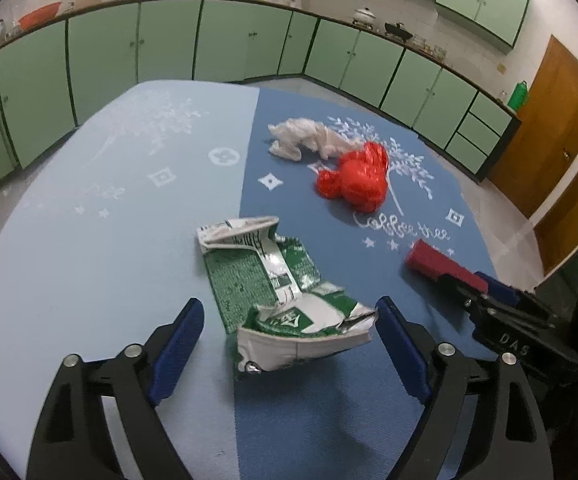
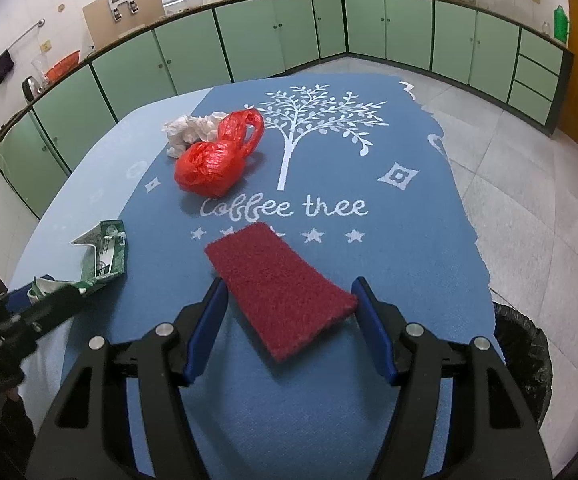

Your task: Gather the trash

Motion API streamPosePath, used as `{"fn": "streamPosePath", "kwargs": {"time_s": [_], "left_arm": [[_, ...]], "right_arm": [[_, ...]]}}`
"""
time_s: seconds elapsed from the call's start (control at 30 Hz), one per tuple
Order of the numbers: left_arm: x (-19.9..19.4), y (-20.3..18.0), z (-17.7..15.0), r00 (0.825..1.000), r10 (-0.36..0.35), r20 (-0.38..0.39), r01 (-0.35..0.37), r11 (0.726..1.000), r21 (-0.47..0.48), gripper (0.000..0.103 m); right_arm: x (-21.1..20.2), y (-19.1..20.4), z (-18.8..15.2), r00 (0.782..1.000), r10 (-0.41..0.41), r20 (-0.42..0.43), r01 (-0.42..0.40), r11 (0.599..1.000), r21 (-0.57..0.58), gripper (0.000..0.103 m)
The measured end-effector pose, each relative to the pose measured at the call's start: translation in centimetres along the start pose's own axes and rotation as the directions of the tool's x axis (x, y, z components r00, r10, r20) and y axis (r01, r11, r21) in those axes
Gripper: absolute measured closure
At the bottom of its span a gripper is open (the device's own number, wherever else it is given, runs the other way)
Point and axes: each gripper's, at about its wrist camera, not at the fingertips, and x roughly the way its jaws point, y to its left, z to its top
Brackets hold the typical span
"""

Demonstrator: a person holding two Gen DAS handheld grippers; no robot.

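Observation:
A crumpled green-and-white carton (image 1: 273,280) lies on the blue tablecloth (image 1: 89,240). My left gripper (image 1: 289,320) is open, its blue pads on either side of the carton's near end. A red plastic bag (image 1: 359,180) and a white crumpled bag (image 1: 309,138) lie farther back. In the right wrist view, a dark red scouring pad (image 2: 277,284) lies between the open fingers of my right gripper (image 2: 289,308). The carton (image 2: 103,250), red bag (image 2: 213,160) and white bag (image 2: 187,130) lie to the left there. The right gripper also shows in the left wrist view (image 1: 485,296) around the pad (image 1: 437,262).
A black bin with a bag liner (image 2: 525,356) stands on the tiled floor off the table's right edge. Green kitchen cabinets (image 2: 289,28) run along the walls behind. A wooden door (image 1: 549,128) is at the far right.

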Motion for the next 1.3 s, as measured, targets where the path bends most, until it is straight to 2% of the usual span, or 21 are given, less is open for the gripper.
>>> {"fn": "streamPosePath", "kwargs": {"time_s": [0.23, 0.53, 0.83, 0.97, 1.23, 1.27, 1.3], "left_arm": [[0.1, -0.5, 0.4, 1.0, 0.022, 0.022, -0.023, 0.999, 0.046, 0.021], [2.4, 0.4, -1.0, 0.998, 0.036, -0.058, -0.034, 0.999, 0.023, 0.02], [2.5, 0.7, -0.8, 0.998, 0.029, -0.048, -0.028, 0.999, 0.022, 0.021], [2.5, 0.8, -0.8, 0.999, 0.027, -0.044, -0.026, 0.999, 0.021, 0.027], [2.3, 1.0, -0.7, 1.0, 0.013, -0.018, -0.013, 1.0, 0.0, 0.03], [2.2, 0.9, -0.7, 1.0, 0.02, -0.013, -0.02, 1.0, 0.002, 0.067], [2.2, 1.0, -0.5, 1.0, -0.013, -0.021, 0.013, 1.0, -0.001, 0.067]], "right_arm": [[-0.1, 0.2, -0.2, 1.0, 0.003, 0.0, -0.003, 1.0, -0.003, 0.041], [0.0, 0.1, -0.2, 1.0, 0.001, -0.004, -0.001, 1.0, -0.001, 0.041], [0.3, 0.1, -0.3, 1.0, 0.003, -0.01, -0.003, 1.0, 0.0, 0.041], [0.4, 0.1, -0.4, 1.0, 0.003, -0.014, -0.003, 1.0, 0.002, 0.041], [0.3, 0.0, -0.5, 1.0, 0.006, -0.005, -0.006, 1.0, 0.004, 0.041], [0.2, 0.0, -0.4, 1.0, 0.004, 0.0, -0.004, 1.0, 0.0, 0.041], [0.0, 0.0, -0.4, 1.0, 0.002, 0.004, -0.002, 1.0, -0.003, 0.041]]}}
